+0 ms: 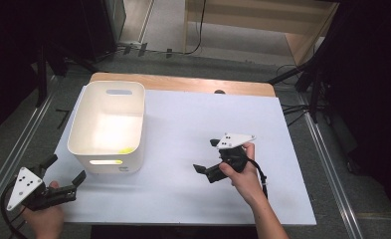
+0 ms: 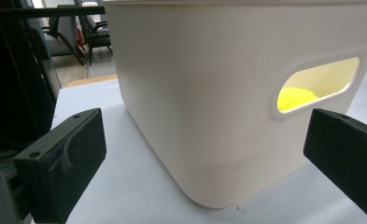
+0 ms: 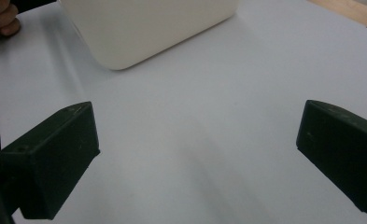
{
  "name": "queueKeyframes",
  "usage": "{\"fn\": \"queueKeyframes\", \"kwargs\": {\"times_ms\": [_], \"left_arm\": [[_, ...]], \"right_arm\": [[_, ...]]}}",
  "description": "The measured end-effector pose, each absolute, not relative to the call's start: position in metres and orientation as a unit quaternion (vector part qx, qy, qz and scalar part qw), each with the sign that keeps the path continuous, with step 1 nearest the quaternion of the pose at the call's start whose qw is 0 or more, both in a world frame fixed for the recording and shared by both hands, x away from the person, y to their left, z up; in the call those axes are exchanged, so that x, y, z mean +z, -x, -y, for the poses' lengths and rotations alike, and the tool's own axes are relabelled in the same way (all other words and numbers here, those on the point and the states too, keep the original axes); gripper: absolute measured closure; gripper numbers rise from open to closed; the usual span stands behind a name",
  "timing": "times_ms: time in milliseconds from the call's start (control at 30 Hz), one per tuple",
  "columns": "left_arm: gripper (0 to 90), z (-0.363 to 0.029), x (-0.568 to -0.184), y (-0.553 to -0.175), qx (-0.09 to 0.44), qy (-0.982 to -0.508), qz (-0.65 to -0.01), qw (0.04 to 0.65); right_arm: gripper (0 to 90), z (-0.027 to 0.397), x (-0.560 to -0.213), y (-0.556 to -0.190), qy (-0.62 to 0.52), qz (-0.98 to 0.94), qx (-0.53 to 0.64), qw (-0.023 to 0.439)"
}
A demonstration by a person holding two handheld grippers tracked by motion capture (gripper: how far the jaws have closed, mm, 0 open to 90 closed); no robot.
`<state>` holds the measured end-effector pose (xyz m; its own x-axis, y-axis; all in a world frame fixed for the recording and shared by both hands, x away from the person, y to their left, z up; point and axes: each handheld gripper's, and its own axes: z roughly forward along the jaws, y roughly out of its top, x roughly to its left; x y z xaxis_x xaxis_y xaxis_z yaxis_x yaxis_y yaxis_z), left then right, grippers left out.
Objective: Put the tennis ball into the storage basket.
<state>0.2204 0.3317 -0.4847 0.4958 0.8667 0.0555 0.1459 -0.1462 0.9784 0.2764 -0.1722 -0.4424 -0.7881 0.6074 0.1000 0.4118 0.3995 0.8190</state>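
One white bin [image 1: 108, 124] sitting at table [image 1: 193, 194] left, one yellow ball [image 1: 127, 150] lying inside near front wall. Two grippers: left gripper [image 1: 63, 172] hovering just beside bin, jaws spread, empty; right gripper [image 1: 206, 155] hovering mid-table, jaws spread, empty.
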Motion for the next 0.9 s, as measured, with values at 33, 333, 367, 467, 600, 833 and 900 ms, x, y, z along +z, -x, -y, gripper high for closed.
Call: {"fn": "queueKeyframes", "kwargs": {"times_ms": [33,333,367,467,600,833,900], "left_arm": [[0.0,-0.332,-0.485,-0.22,0.336,-0.678,-0.373,0.536],[0.0,-0.332,-0.485,-0.22,0.336,-0.68,-0.374,0.534],[0.0,-0.332,-0.485,-0.22,0.337,-0.679,-0.375,0.533],[0.0,-0.332,-0.485,-0.22,0.337,-0.679,-0.376,0.532],[0.0,-0.331,-0.485,-0.22,0.338,-0.681,-0.374,0.532],[0.0,-0.331,-0.485,-0.221,0.338,-0.68,-0.374,0.532],[0.0,-0.331,-0.485,-0.221,0.338,-0.68,-0.374,0.531]], "right_arm": [[0.0,0.174,-0.443,-0.276,-0.307,-0.83,0.454,0.11],[0.0,0.196,-0.449,-0.266,-0.321,-0.82,0.458,0.118],[0.0,0.198,-0.449,-0.264,-0.323,-0.819,0.458,0.119],[0.0,0.208,-0.454,-0.26,-0.329,-0.816,0.46,0.122],[0.0,0.219,-0.459,-0.255,-0.336,-0.811,0.461,0.127],[0.0,0.236,-0.467,-0.248,-0.349,-0.804,0.462,0.131],[0.0,0.239,-0.469,-0.247,-0.353,-0.802,0.463,0.13]]}}
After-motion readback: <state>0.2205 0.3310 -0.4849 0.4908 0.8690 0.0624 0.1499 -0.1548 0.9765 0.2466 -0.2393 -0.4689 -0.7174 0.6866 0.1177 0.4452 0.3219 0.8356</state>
